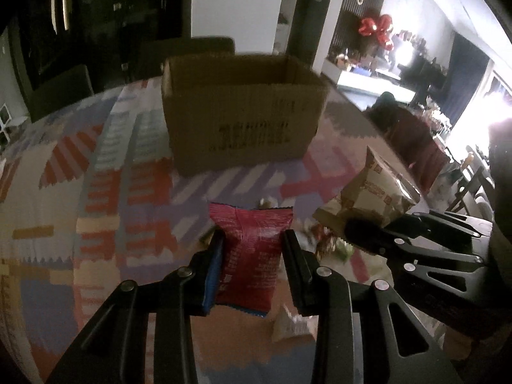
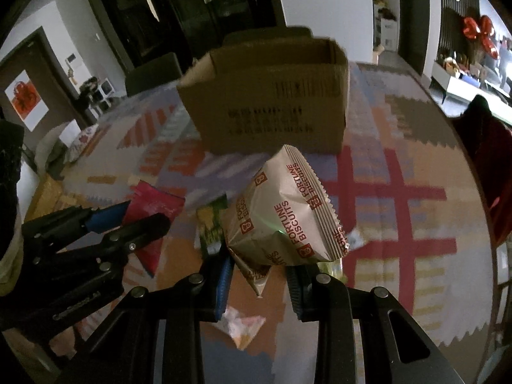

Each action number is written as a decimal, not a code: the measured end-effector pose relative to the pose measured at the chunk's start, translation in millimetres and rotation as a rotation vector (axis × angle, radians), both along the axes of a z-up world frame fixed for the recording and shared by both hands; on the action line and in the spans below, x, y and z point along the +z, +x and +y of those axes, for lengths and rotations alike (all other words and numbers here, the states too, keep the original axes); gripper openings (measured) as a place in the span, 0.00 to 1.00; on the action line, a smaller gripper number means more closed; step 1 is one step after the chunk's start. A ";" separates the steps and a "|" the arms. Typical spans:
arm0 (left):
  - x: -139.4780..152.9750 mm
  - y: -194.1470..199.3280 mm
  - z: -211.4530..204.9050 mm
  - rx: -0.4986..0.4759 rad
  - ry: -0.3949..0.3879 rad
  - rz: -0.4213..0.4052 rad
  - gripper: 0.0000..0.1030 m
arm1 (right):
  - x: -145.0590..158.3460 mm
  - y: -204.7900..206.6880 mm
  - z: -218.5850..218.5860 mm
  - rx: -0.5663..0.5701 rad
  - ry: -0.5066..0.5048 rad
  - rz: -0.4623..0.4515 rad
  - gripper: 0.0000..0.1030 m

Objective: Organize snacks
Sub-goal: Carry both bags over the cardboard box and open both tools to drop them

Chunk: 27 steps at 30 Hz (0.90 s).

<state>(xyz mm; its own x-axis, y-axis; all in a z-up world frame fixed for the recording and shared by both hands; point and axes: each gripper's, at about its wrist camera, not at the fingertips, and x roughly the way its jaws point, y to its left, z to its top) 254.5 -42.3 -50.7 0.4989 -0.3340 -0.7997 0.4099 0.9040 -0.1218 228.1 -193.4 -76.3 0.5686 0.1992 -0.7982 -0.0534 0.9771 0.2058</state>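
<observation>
My left gripper is shut on a red snack packet and holds it above the table. My right gripper is shut on a beige Fortune Biscuits packet, also lifted. Each gripper shows in the other's view: the right one with the beige packet, the left one with the red packet. An open cardboard box stands upright on the table beyond both packets; it also shows in the right wrist view. Its inside is hidden.
The table has a patterned cloth. A green and yellow packet and small loose snacks lie under the grippers, with more in the left view. Dark chairs stand behind the table. A red chair is at right.
</observation>
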 end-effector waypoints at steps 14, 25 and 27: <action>67.3 63.8 -8.1 0.002 -0.010 -0.169 0.35 | 57.9 63.1 -8.6 0.024 -0.026 -0.134 0.31; 95.1 119.8 -20.0 0.015 -0.008 -0.218 0.35 | 82.8 125.2 -16.9 0.048 -0.048 -0.140 0.31; 93.9 132.2 -23.9 0.019 -0.001 -0.211 0.35 | 82.7 135.7 -15.6 0.062 -0.059 -0.129 0.31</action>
<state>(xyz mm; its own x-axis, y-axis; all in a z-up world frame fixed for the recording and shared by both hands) 386.7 -66.2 43.2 0.6615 -0.3238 -0.6764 0.4092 0.9117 -0.0362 363.8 -209.0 6.4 0.6552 0.1923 -0.7306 -0.1362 0.9813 0.1361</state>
